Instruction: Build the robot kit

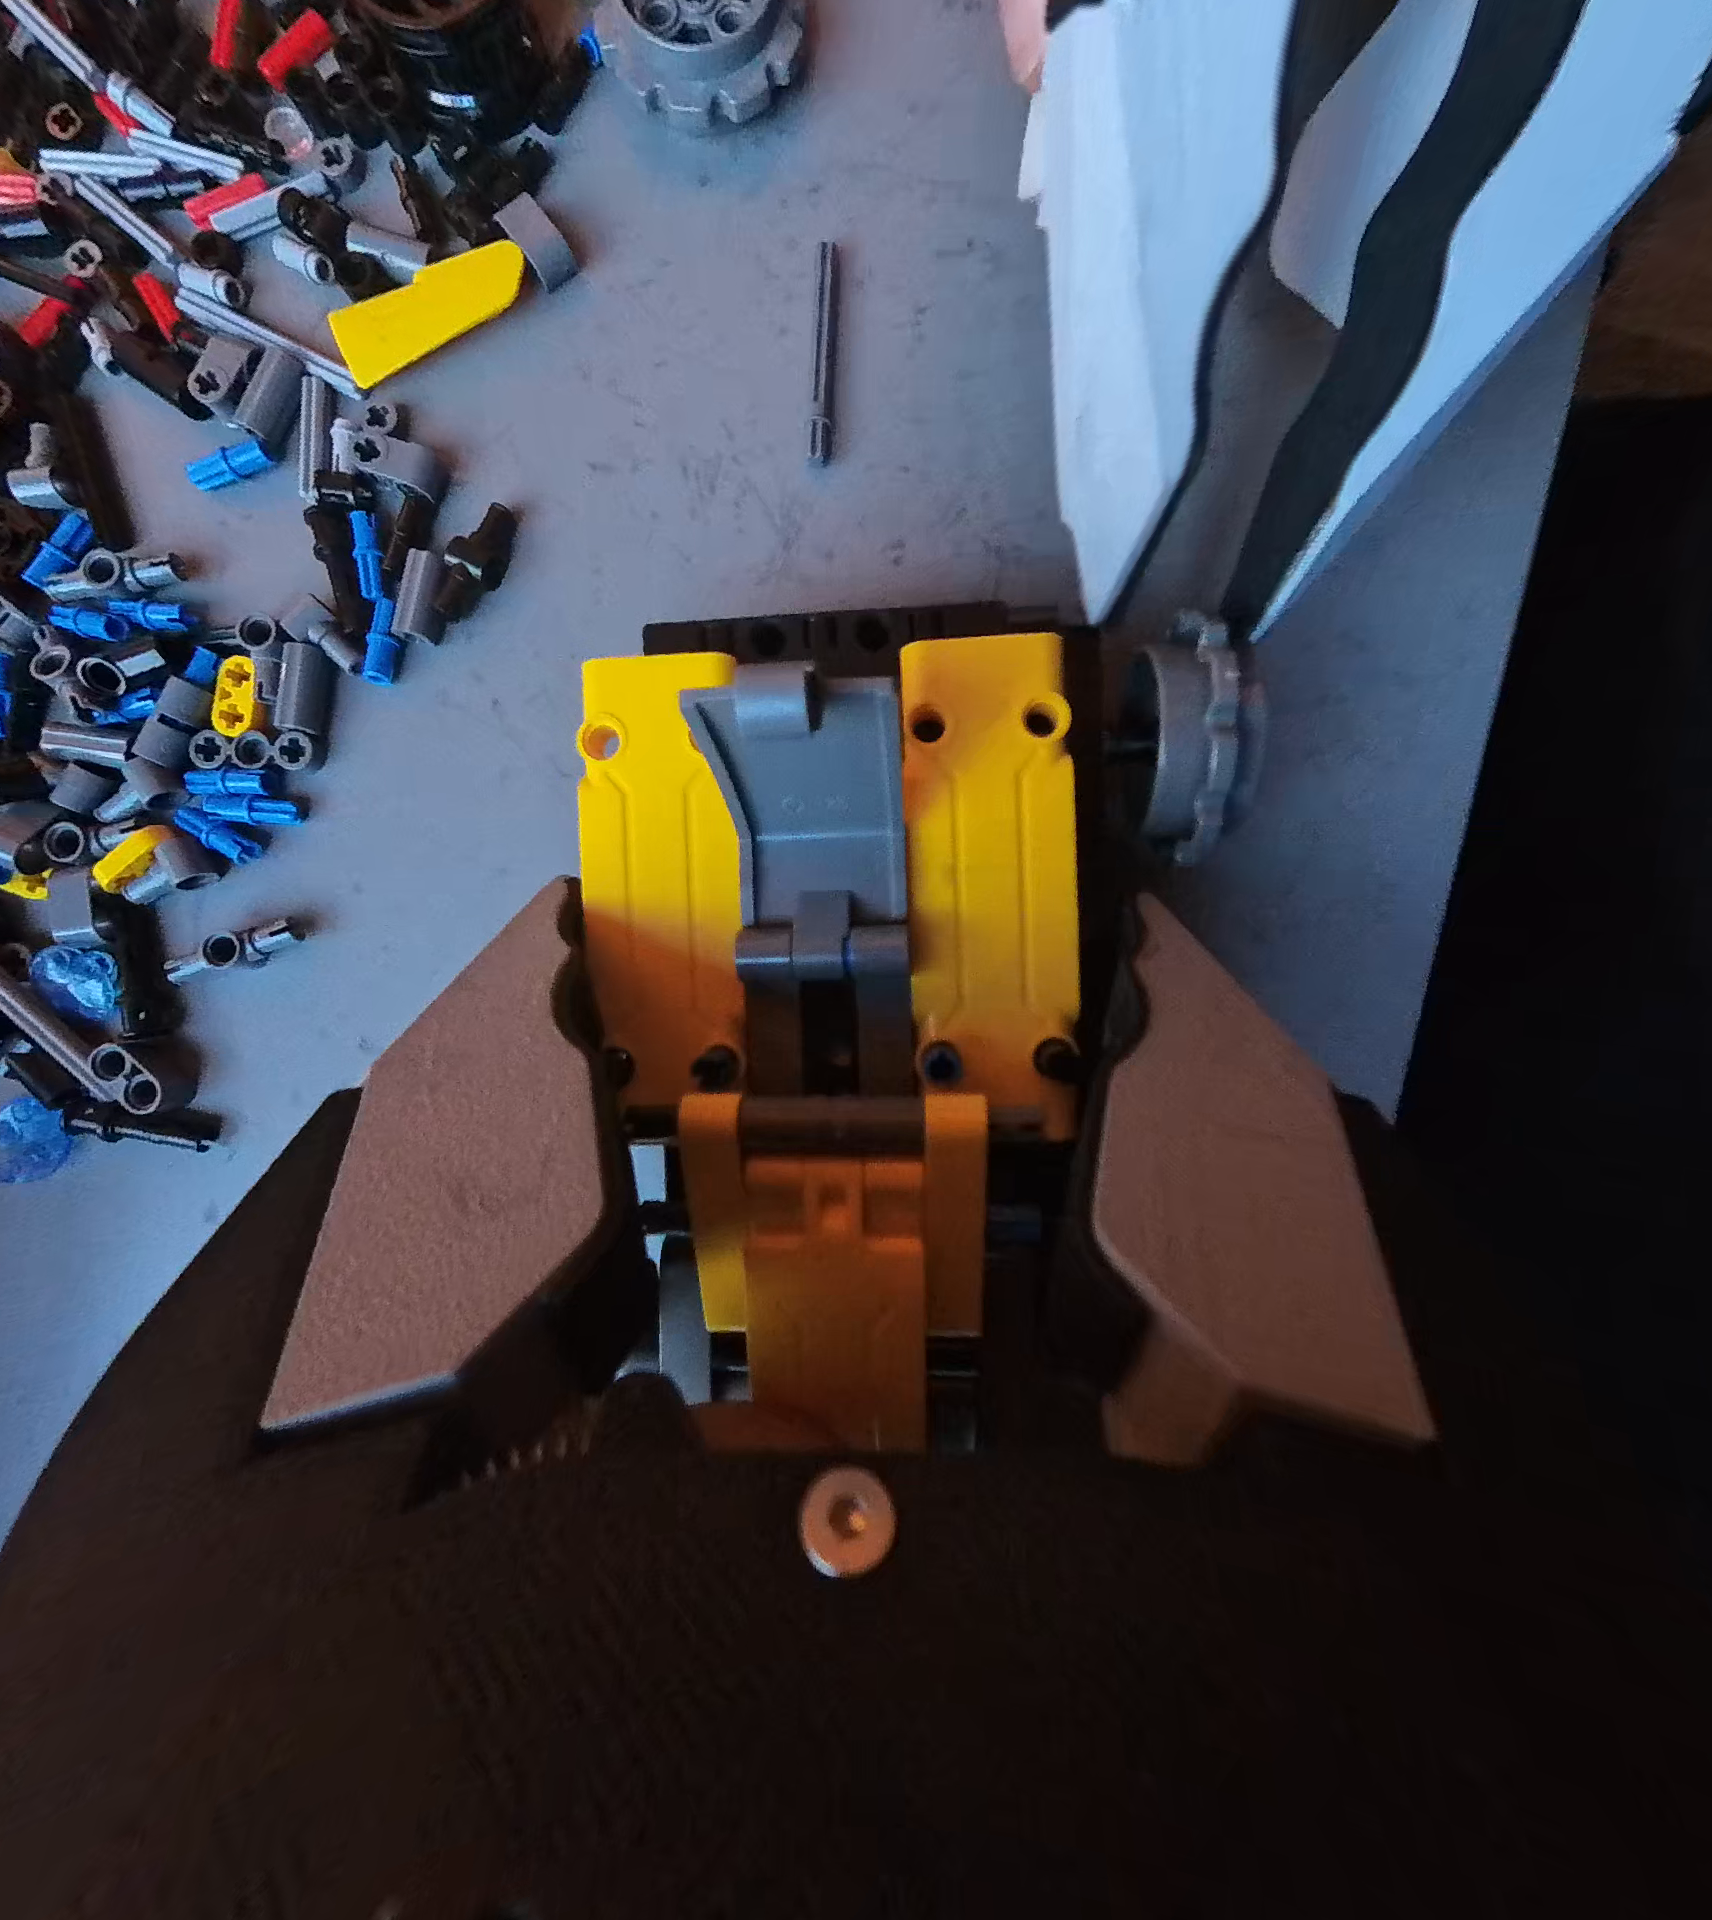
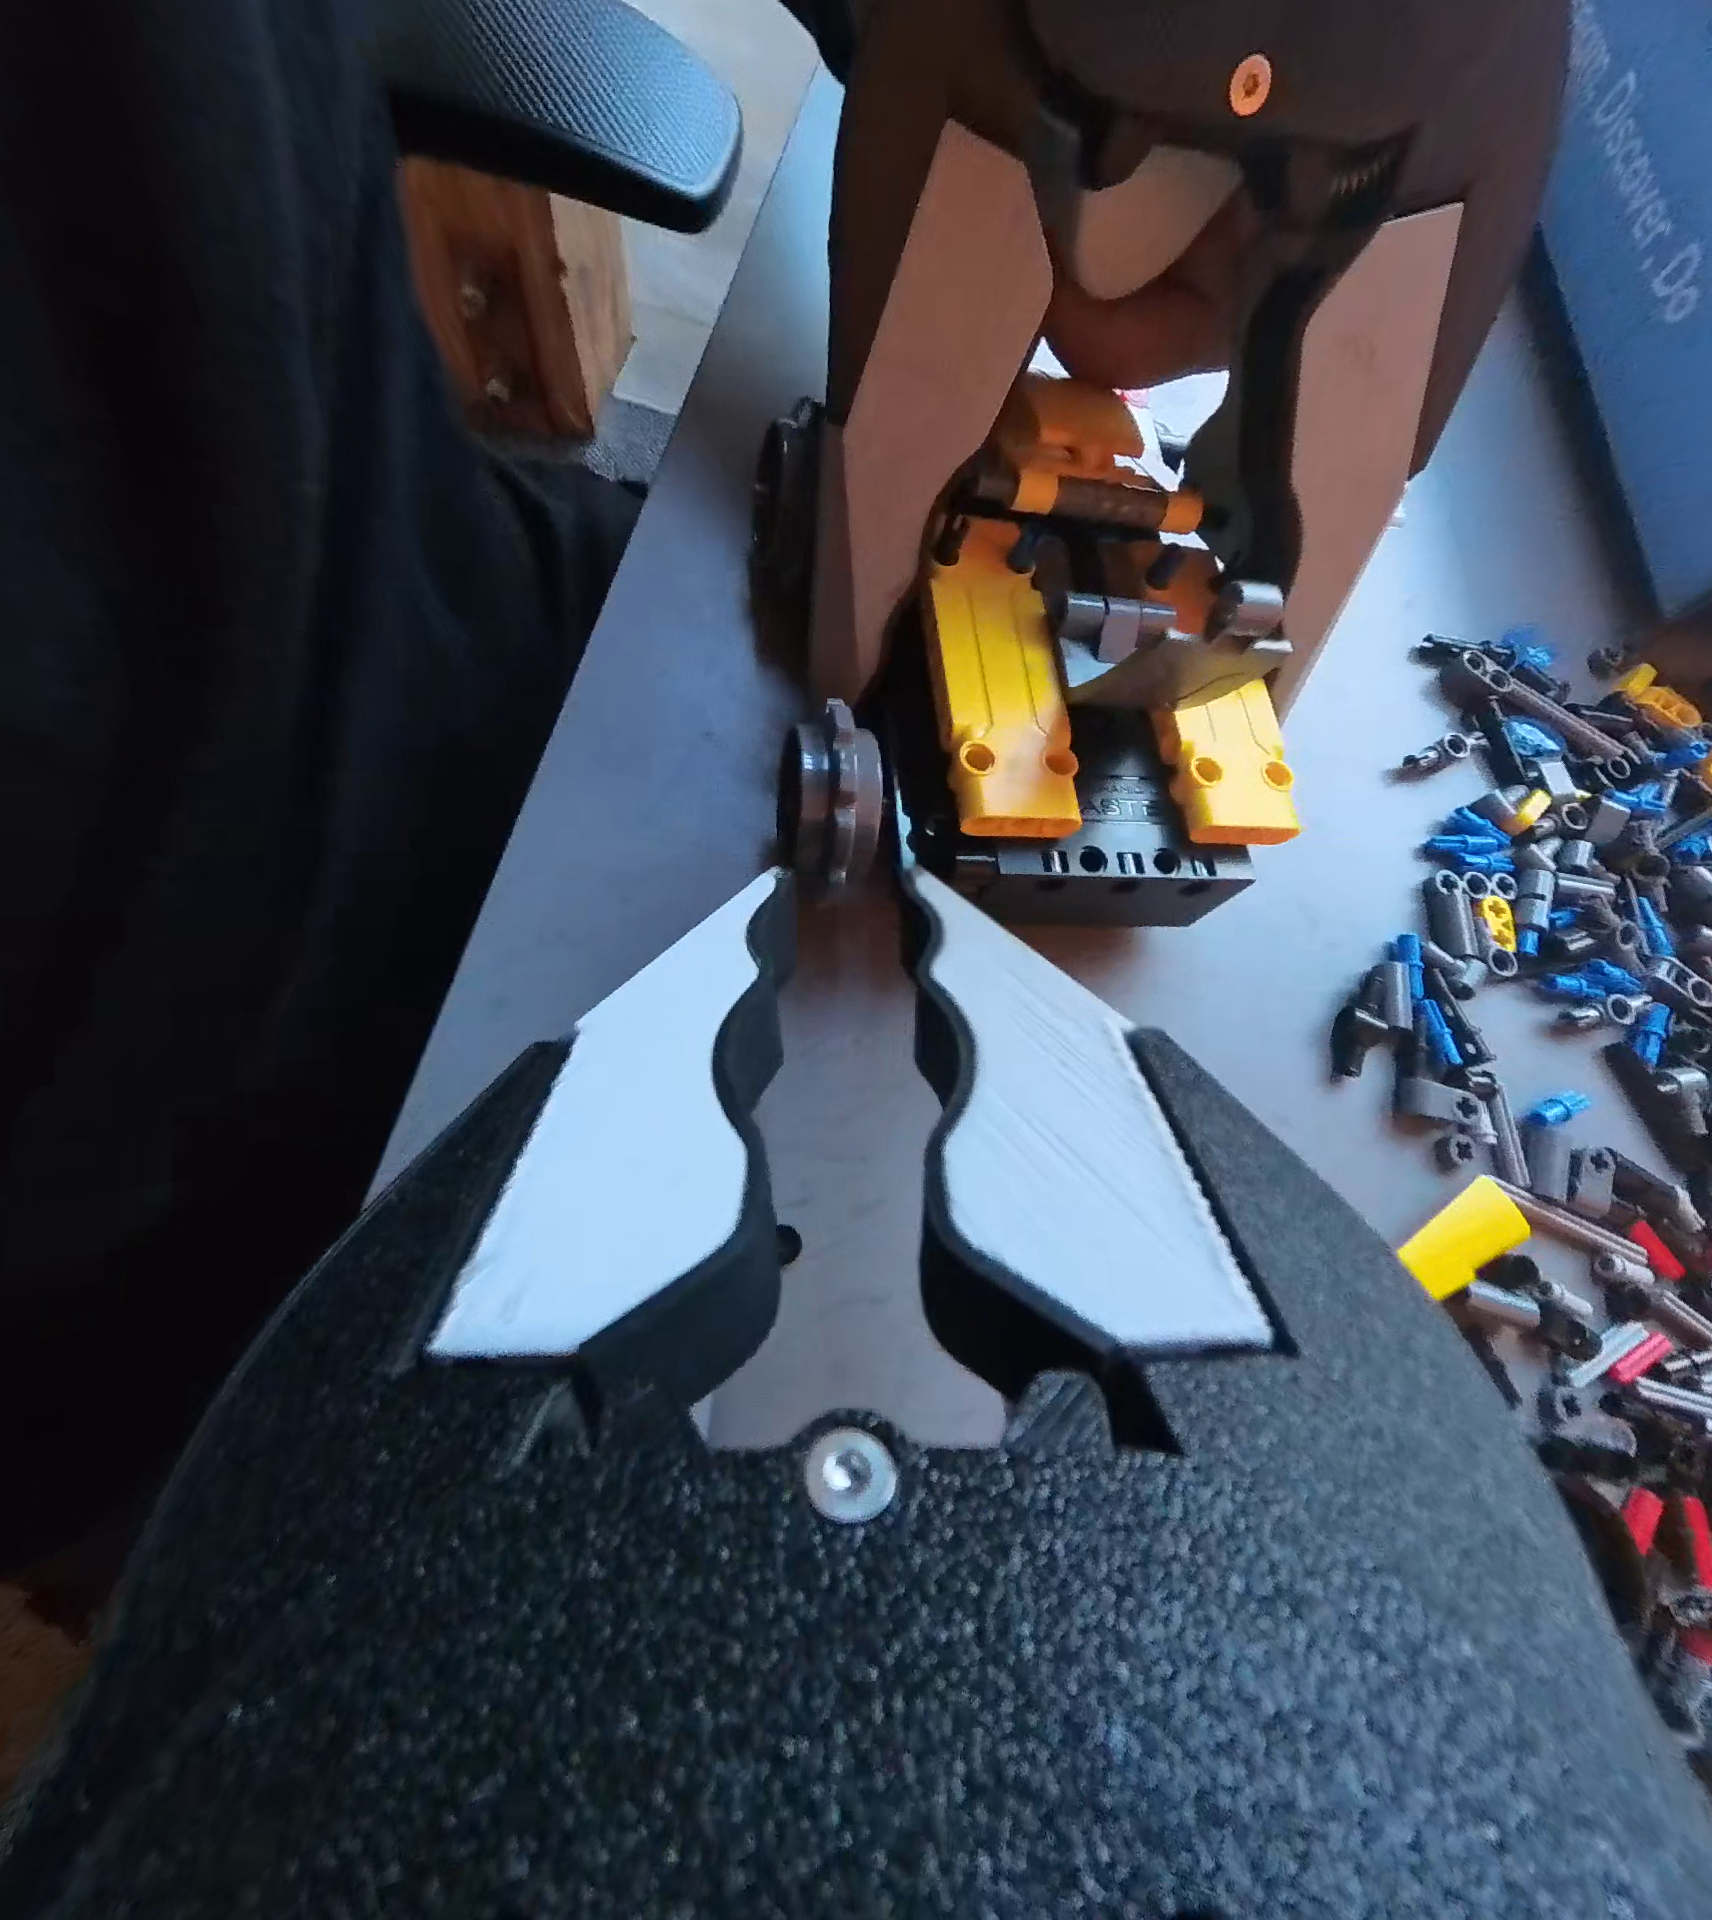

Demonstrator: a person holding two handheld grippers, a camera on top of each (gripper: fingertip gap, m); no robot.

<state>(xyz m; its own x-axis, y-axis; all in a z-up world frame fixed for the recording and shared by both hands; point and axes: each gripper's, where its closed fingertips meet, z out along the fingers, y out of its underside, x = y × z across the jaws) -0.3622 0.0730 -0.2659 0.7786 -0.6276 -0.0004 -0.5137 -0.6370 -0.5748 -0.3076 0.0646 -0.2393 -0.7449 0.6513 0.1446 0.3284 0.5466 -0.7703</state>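
Observation:
A yellow, grey and black brick-built vehicle model (image 1: 987, 831) stands on the grey table (image 1: 644, 499). My left gripper (image 1: 852, 904), with brown fingers, is shut on the model's two sides; it also shows in the right wrist view (image 2: 1060, 665), gripping the model (image 2: 997, 675) from above. A grey toothed wheel (image 1: 1195, 738) sits on the model's side next to the table edge. My right gripper (image 2: 839, 883), with white fingers, is open, its tips on either side of the wheel's (image 2: 831, 805) near rim. It also shows in the left wrist view (image 1: 1174, 621).
A pile of small loose parts (image 1: 104, 623) (image 2: 1610, 987) covers one side of the table. A yellow panel (image 1: 426, 312), a thin grey axle (image 1: 823, 353) and a grey hub (image 1: 706, 52) lie apart. A dark blue box (image 2: 1683, 260) stands behind. A chair armrest (image 2: 571, 104) lies beyond the table edge.

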